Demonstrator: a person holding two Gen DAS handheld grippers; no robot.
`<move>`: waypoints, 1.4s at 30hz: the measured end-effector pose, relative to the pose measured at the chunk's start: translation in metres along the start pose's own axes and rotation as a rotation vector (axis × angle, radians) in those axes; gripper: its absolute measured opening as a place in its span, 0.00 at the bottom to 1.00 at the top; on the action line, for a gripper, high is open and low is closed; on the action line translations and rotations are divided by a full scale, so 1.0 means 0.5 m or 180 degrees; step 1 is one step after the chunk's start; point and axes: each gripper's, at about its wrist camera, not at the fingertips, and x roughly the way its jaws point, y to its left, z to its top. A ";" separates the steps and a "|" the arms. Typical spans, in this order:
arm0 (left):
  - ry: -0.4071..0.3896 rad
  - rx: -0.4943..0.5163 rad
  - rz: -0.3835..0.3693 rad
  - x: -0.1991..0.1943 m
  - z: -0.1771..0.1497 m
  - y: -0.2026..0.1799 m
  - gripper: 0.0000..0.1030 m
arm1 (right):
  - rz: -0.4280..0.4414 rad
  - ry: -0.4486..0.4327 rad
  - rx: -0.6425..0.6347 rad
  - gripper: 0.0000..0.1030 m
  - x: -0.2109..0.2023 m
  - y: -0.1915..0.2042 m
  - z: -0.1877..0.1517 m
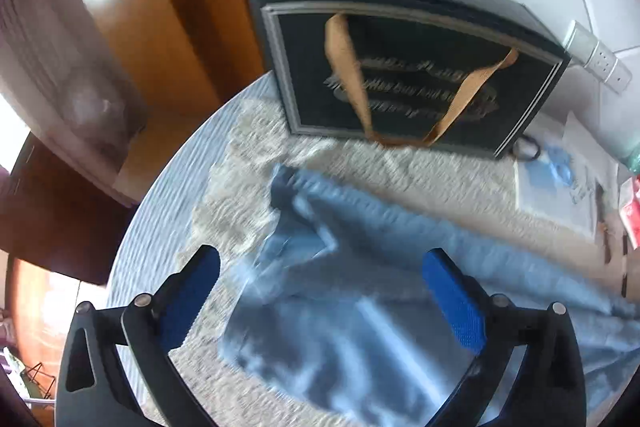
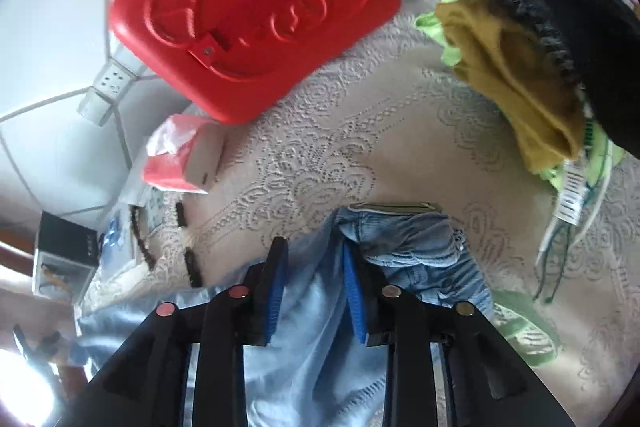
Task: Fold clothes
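Observation:
A light blue denim garment (image 1: 360,291) lies spread on the lace tablecloth (image 1: 248,187). My left gripper (image 1: 320,267) is open wide just above one end of it, a blue pad on each side, nothing between them. In the right wrist view my right gripper (image 2: 314,259) has its jaws partly closed around a raised fold of the same blue garment (image 2: 412,251). The cloth runs between the pads (image 2: 276,291) and bunches up beyond the right finger. The left view is blurred.
A dark bag with tan handles (image 1: 404,67) stands at the table's back. A red plastic case (image 2: 256,7) leans at the back left. A pile of black, mustard and green clothes (image 2: 532,67) lies at the right. Papers, small items and a power strip (image 1: 596,55) lie along the wall.

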 end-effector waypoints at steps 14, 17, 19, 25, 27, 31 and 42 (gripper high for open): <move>0.0258 -0.0033 0.0243 0.090 -0.112 0.055 1.00 | -0.0144 0.0086 0.0085 0.43 -0.070 -0.112 -0.107; 0.0183 0.0059 0.0187 0.104 -0.092 0.031 1.00 | -0.0159 0.0117 0.0142 0.45 -0.049 -0.111 -0.102; 0.0194 0.0167 0.0198 0.121 -0.081 0.011 1.00 | -0.0180 0.0130 0.0173 0.51 -0.034 -0.108 -0.092; 0.0408 0.0527 0.0307 0.188 -0.067 -0.054 0.61 | -0.0361 0.0348 0.0492 0.64 0.052 -0.123 -0.072; 0.0394 0.0618 0.0469 0.197 -0.055 -0.070 0.36 | -0.0481 0.0369 0.0339 0.45 0.070 -0.111 -0.074; -0.0029 0.0400 0.0676 0.166 0.006 -0.055 0.30 | -0.0772 0.0157 0.0177 0.25 0.009 -0.128 -0.090; -0.0086 0.0340 0.0200 0.078 0.021 -0.024 0.93 | -0.0506 0.0126 0.0674 0.42 -0.044 -0.254 -0.154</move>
